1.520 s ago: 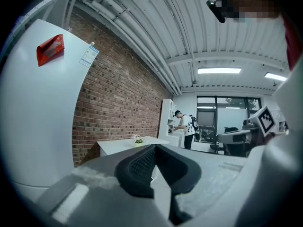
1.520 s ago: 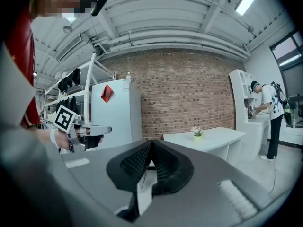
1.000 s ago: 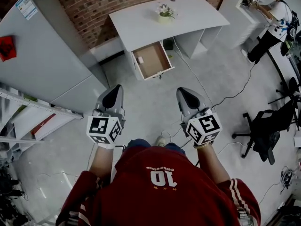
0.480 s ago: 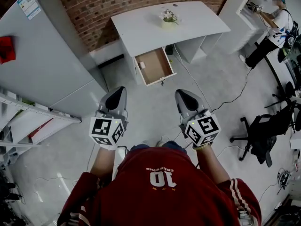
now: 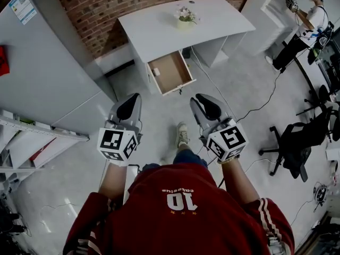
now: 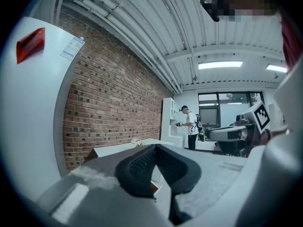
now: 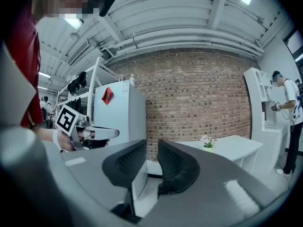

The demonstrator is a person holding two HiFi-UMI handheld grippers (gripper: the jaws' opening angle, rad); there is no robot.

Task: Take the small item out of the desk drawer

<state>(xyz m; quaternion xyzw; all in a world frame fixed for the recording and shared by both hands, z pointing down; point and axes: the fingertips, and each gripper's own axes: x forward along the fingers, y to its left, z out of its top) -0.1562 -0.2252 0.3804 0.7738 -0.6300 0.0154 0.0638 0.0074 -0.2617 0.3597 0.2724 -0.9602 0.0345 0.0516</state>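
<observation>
You're holding the left tool [image 5: 129, 104] closed and the right tool [image 5: 206, 106] with jaws just parting slightly, both empty, well apart from the counter [image 5: 180, 31]. The item [image 5: 156, 71] is lying in the pulled-out drawer [image 5: 174, 70], near a back corner.

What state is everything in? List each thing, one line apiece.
Desk drawer: pulled open.
Small item: lying in the drawer, untouched.
Left gripper: jaws together, empty.
Right gripper: jaws slightly apart, just been opening, nothing between them.
Flower pot: upright on the desk.
Fridge: door closed.
</observation>
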